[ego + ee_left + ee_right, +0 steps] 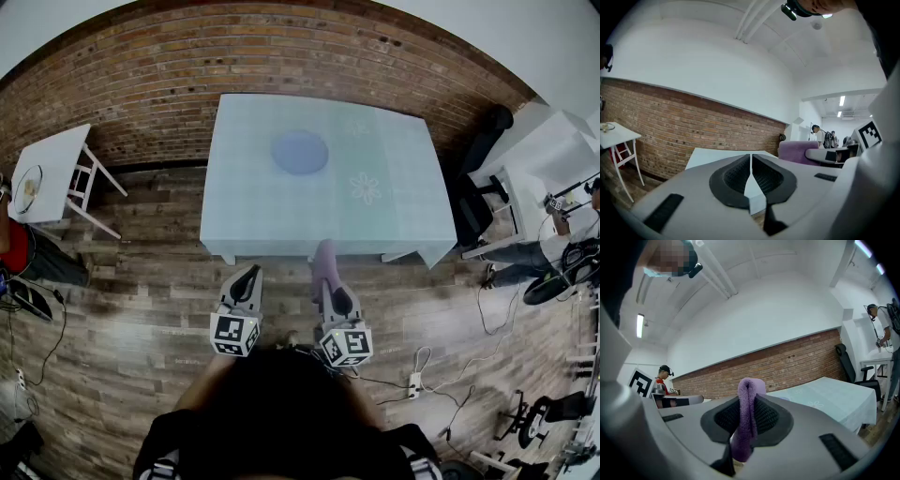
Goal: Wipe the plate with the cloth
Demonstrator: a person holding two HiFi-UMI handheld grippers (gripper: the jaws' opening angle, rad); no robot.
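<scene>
A blue plate [300,152] lies on the far half of a light blue table [244,216], well ahead of both grippers. My right gripper [325,272] is shut on a purple cloth [324,266], which stands folded between the jaws in the right gripper view, the cloth [747,420] hanging below them. My left gripper [247,278] is shut with nothing in it; in the left gripper view [751,176] its jaws meet. Both grippers hover over the wooden floor just short of the table's near edge.
A brick wall [281,47] runs behind the table. A small white side table [47,173] stands at the left, a black office chair [478,178] and a white desk at the right. Cables and a power strip [414,382] lie on the floor. Other people stand at both sides.
</scene>
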